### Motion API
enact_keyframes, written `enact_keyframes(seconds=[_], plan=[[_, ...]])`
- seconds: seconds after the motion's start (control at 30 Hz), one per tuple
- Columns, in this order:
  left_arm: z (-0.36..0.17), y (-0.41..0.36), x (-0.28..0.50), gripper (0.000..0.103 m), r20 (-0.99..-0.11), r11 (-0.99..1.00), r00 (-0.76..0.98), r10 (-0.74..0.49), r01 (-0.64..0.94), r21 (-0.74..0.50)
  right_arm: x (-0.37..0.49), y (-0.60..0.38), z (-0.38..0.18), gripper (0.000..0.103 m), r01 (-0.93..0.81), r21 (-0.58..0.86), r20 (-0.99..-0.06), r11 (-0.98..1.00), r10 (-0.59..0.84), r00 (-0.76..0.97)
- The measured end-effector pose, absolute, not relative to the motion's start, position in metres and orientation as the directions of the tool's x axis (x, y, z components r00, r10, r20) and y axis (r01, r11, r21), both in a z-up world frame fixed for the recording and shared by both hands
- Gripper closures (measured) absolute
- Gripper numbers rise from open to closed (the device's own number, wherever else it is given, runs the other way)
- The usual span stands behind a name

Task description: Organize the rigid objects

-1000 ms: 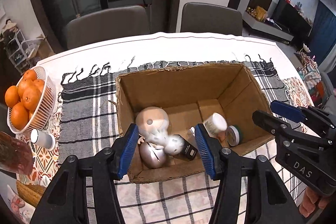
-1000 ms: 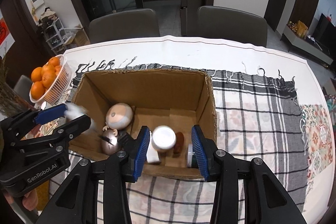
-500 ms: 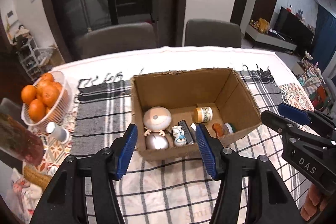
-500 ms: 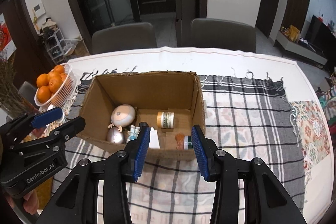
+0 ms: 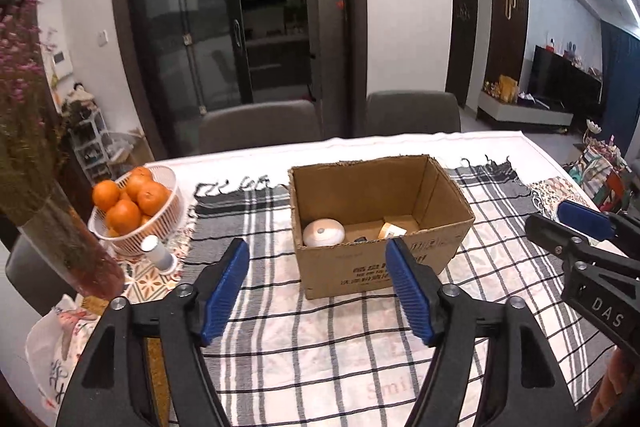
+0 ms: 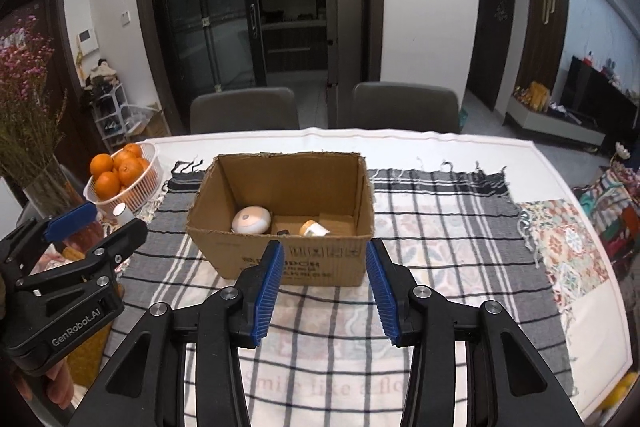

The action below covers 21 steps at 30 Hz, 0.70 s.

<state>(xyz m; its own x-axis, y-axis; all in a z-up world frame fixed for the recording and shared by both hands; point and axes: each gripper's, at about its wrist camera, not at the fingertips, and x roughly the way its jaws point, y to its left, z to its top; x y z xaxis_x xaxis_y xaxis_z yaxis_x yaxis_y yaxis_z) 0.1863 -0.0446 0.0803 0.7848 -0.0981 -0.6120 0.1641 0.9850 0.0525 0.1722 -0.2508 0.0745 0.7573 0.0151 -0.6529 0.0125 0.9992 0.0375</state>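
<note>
The left gripper (image 5: 318, 277) had just been opening, empty; the right gripper (image 6: 326, 281) stood apart, empty, before the cardboard box (image 6: 304, 265).

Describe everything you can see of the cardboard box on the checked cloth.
The brown corrugated cardboard box stands upright and open-topped on the grey-and-white checked cloth, its top edges rough, with no flaps showing. Black print runs across its near wall. Inside lie a white rounded toy, a small cream-labelled jar on its side and a dark item mostly hidden. No gripper touches it.
</note>
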Motion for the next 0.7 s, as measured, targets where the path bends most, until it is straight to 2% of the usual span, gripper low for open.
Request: enact_keyframes(seconds=[0.23,0.3,0.5,0.7], plan=[[0.079,-0.044,0.146,0.021,-0.552,0.982,0.83,-0.085,0.162,0.092,0.129,-0.254,0.072,0.049,0.054,0.041,-0.609,0.998,-0.018,0.793],[0.078,-0.042,0.135,0.014,-0.537,0.983,0.84,-0.077,0.153,0.098,0.118,-0.254,0.07,0.045,0.058,0.04,-0.6,0.998,-0.023,0.8],[0.077,-0.033,0.11,0.001,-0.479,0.989,0.877,-0.012,0.081,0.124,0.091,-0.248,0.063,0.031,0.089,0.004,-0.58,0.996,-0.07,0.811],[0.076,-0.02,0.091,0.0,-0.464,0.994,0.886,-0.006,0.056,0.095,0.075,-0.244,0.068,0.026,0.128,-0.019,-0.544,0.992,-0.117,0.831]])
